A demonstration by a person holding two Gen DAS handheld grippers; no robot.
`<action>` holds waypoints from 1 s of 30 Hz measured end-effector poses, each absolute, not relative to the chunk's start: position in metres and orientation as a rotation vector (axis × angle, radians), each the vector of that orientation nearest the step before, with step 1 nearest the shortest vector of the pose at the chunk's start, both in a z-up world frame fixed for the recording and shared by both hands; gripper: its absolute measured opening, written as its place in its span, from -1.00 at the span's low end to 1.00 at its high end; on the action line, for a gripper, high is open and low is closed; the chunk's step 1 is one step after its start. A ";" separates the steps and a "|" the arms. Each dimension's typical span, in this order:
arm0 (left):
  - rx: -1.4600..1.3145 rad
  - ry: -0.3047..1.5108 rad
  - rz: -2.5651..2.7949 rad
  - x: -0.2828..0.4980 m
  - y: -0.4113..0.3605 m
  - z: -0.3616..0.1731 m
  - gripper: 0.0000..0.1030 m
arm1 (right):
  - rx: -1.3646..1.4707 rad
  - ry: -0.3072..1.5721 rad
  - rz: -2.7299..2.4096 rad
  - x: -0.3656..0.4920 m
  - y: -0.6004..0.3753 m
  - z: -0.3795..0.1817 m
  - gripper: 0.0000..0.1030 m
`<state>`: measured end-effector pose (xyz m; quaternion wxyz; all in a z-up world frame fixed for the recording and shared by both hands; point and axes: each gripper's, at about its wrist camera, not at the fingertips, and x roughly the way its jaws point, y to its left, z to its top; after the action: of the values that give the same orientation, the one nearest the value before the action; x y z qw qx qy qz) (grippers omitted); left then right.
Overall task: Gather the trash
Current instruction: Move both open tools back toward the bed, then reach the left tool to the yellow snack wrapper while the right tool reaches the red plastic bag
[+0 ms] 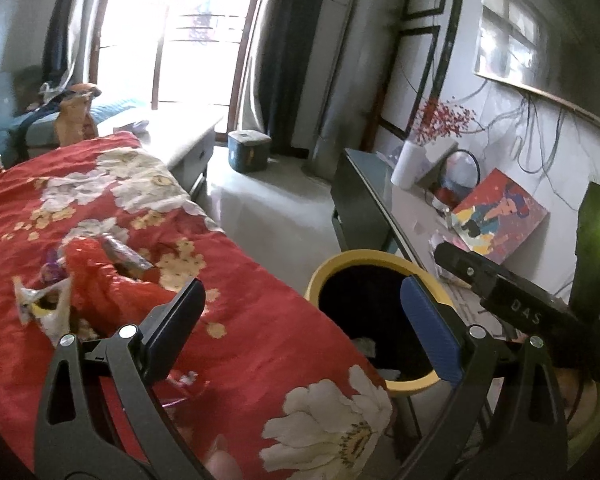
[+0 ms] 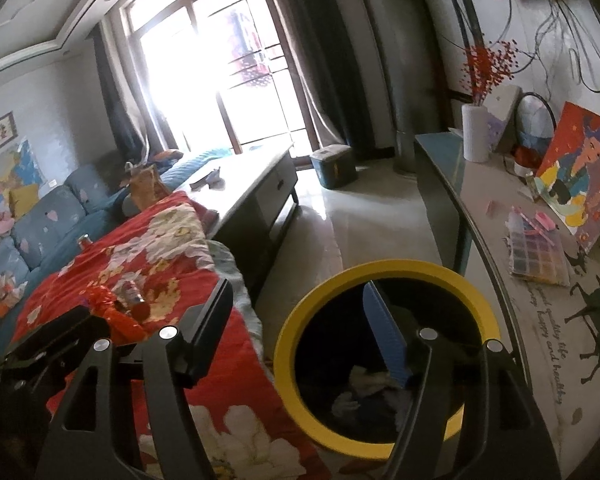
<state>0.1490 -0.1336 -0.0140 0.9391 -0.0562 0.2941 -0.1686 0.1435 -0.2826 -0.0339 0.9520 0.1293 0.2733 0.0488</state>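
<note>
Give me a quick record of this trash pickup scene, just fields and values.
bin: yellow rim, black inside, on the floor between the bed and the side table
bin contents: crumpled scraps at the bottom
blanket: red, floral, covering the bed
trash on blanket: torn wrapper, red wrapper, silvery tube-like item
left gripper: open, nothing between the jaws, at the blanket's edge beside the bin
right gripper: open, nothing between the jaws, over the bin
side table: vase, painting, bead box

Blown-out glare from the window (image 2: 236, 64); dim foreground, fisheye-warped dark edges.
</note>
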 end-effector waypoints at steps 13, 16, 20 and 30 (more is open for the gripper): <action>-0.150 0.545 -0.245 0.141 -0.086 -0.006 0.75 | 0.226 0.539 0.183 0.134 -0.241 -0.023 0.33; -0.164 0.542 -0.224 0.140 -0.075 -0.007 0.75 | 0.223 0.543 0.206 0.135 -0.232 -0.021 0.35; -0.191 0.540 -0.192 0.140 -0.057 -0.007 0.75 | 0.208 0.552 0.231 0.134 -0.215 -0.022 0.37; -0.249 0.532 -0.123 0.139 -0.016 -0.009 0.76 | 0.183 0.581 0.290 0.138 -0.181 -0.025 0.38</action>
<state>0.1389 -0.0164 -0.0088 0.9553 -0.1228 0.2621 -0.0608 0.1379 -0.1811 -0.0248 0.9435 0.0900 0.2852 0.1425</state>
